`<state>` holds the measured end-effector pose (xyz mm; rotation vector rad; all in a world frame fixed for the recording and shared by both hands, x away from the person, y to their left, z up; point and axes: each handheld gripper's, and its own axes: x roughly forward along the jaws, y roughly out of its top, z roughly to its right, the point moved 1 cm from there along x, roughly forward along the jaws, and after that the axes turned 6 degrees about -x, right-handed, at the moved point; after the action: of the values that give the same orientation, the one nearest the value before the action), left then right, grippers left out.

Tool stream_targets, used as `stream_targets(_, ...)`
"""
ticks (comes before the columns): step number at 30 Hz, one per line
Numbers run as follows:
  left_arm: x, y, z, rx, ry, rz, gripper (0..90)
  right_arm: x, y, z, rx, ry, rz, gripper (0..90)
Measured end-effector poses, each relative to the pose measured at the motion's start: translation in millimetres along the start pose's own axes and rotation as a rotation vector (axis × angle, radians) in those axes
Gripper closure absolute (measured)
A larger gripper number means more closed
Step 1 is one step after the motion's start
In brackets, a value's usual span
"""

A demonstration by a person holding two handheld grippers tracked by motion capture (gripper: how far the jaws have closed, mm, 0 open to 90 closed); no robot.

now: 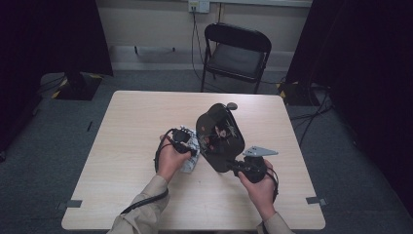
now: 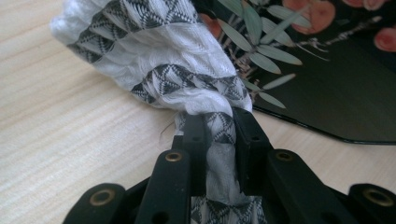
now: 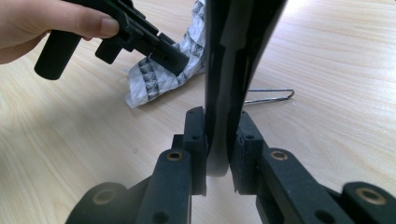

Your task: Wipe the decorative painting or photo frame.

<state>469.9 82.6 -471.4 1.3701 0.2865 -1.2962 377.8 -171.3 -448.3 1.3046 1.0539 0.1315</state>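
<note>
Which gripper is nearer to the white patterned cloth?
Left. The left gripper is shut on the white patterned cloth. The right gripper, beside the cloth, is shut on the black tray.

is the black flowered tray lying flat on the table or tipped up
Tipped up. The glossy black tray with painted flowers stands on edge, its rim clamped in the right claw, while the wooden table lies beneath it.
</note>
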Motion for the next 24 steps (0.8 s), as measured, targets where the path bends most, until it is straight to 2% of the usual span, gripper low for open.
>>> stream_targets(17,1.3,-8.9,16.8,0.045,-0.041,-0.018,77.2,1.1,0.3,-4.1,0.009,-0.015,0.001,79.0)
stream_targets(24,3.2,-11.5,23.4,0.050,-0.057,-0.007,77.2,2.2,0.2,-6.4,0.014,-0.028,0.007,79.0)
